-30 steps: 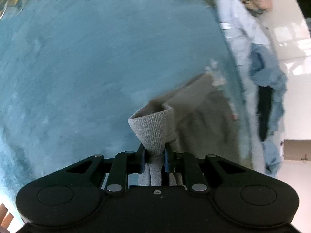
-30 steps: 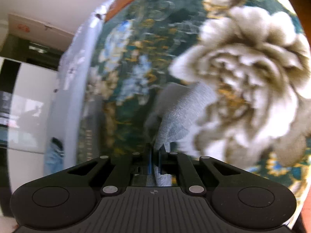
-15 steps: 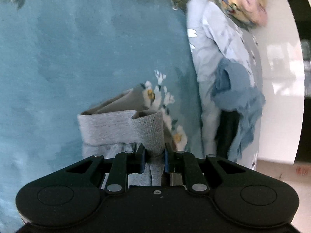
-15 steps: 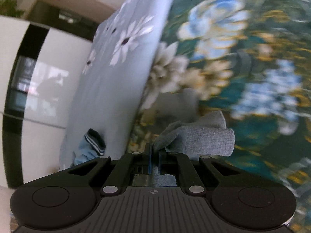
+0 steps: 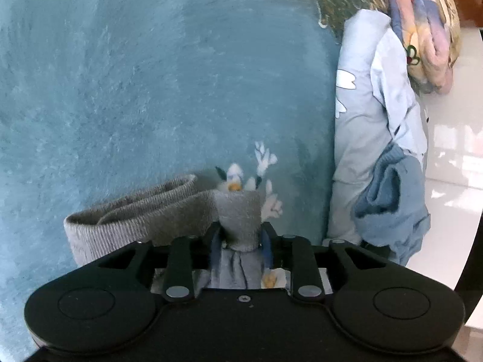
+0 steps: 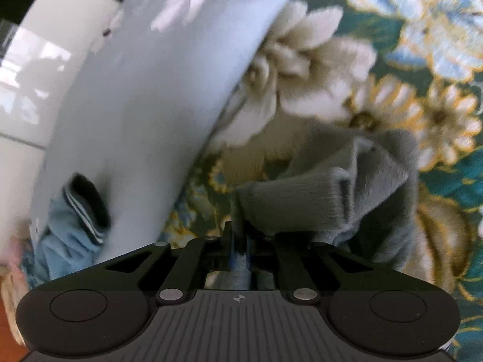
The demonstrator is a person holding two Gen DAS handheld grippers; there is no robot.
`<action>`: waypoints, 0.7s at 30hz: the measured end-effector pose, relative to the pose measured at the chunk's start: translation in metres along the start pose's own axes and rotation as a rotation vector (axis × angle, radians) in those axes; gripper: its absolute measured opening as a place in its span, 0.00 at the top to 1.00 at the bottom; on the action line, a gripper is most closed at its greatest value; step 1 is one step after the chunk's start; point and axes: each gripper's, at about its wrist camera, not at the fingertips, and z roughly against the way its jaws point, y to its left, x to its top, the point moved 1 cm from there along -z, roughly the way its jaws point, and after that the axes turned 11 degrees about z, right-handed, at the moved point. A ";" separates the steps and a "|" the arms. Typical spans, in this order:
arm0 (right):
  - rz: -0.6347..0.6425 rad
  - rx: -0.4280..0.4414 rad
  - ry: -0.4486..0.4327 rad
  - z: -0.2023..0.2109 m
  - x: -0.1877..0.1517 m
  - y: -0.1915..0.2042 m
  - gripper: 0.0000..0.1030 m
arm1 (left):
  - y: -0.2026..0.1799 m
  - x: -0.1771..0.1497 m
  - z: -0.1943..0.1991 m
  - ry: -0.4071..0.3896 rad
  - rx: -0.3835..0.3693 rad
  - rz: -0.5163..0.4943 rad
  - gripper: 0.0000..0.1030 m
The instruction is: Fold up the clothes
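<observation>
A grey knitted garment (image 5: 142, 214) with a ribbed hem lies low over a teal fleece blanket (image 5: 151, 84). My left gripper (image 5: 240, 236) is shut on a bunch of its fabric, which fills the gap between the fingers. In the right wrist view the same grey garment (image 6: 326, 199) hangs folded over a green floral cover (image 6: 422, 60). My right gripper (image 6: 238, 235) is shut on a thin edge of it.
A pale blue flowered sheet (image 5: 371, 126) lies at the right with a blue garment (image 5: 389, 202) on it and a pink patterned bundle (image 5: 422, 30) beyond. The sheet (image 6: 145, 105) and a blue striped garment (image 6: 78, 211) show at the right wrist view's left. White floor lies past the edge.
Both grippers have carried the grey garment down and across the bed. In the left view its hem now lies spread on the teal blanket; the right view has swung toward the pale sheet.
</observation>
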 end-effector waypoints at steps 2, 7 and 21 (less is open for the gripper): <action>0.012 0.018 0.013 0.000 -0.002 -0.001 0.91 | -0.006 -0.003 0.003 0.013 -0.008 -0.039 0.54; 0.120 0.095 0.040 0.022 -0.007 0.010 0.67 | -0.021 -0.018 0.022 0.091 -0.007 -0.129 0.33; 1.055 0.189 0.213 0.081 -0.095 0.102 0.63 | -0.066 -0.204 0.064 0.099 0.236 -1.506 0.26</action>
